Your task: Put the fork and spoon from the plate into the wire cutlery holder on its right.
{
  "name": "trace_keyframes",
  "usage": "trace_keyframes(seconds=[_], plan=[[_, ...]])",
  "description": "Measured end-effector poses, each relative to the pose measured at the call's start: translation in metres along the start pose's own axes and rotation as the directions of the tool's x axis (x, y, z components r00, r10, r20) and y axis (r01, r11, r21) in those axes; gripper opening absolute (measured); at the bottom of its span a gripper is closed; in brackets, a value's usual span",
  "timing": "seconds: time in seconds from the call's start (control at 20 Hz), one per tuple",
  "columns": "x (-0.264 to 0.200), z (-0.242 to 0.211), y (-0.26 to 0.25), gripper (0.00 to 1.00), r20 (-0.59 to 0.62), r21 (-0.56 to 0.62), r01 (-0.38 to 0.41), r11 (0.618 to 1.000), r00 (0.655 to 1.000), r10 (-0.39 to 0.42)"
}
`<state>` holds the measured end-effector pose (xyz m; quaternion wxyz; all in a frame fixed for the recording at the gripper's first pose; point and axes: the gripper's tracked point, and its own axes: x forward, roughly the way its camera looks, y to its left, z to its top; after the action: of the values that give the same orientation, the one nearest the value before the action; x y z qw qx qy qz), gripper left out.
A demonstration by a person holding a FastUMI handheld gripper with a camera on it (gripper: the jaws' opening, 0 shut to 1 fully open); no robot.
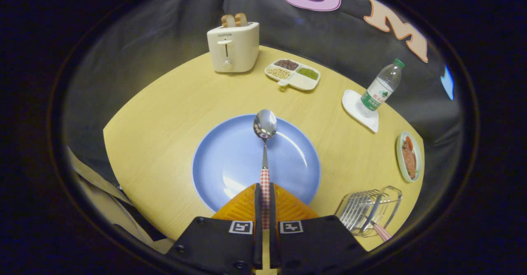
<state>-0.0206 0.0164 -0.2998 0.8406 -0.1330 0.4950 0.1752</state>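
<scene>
The spoon point(265, 143) is clamped by its red-and-white checked handle between the two fingers of the gripper point(265, 192), whose jaws are pressed together on it. Its shiny bowl points straight ahead, over the far half of the blue plate point(222, 159), which sits on the yellow wooden table point(164, 122) just beyond the fingers.

To the right of the plate stands the wire cutlery holder point(370, 209), with another checked handle point(382, 231) (the fork's, by the look of it, though its head is hidden in the wires) sticking out of it.

Beyond the holder is a small dish point(409, 156) of food. Farther back on the right, a clear water bottle point(381, 87) with a green cap and a green-and-white label (too small to read) stands on a white coaster point(359, 111). At the far edge of the table are a divided tray point(293, 75) of beans and grains and a cream toaster point(233, 46) marked "SUPOR", with two slices of bread in its slots.
</scene>
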Motion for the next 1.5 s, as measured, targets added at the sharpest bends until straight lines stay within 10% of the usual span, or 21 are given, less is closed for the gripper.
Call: trace_keyframes(seconds=[0.9, 1.5], plan=[[-0.112, -0.027, -0.152, 0.10, -0.143, -0.179, 0.114, 0.977, 0.980, -0.141], [-0.142, -0.072, -0.183, 0.10, -0.385, -0.340, 0.014, 0.940, 0.910, -0.153]])
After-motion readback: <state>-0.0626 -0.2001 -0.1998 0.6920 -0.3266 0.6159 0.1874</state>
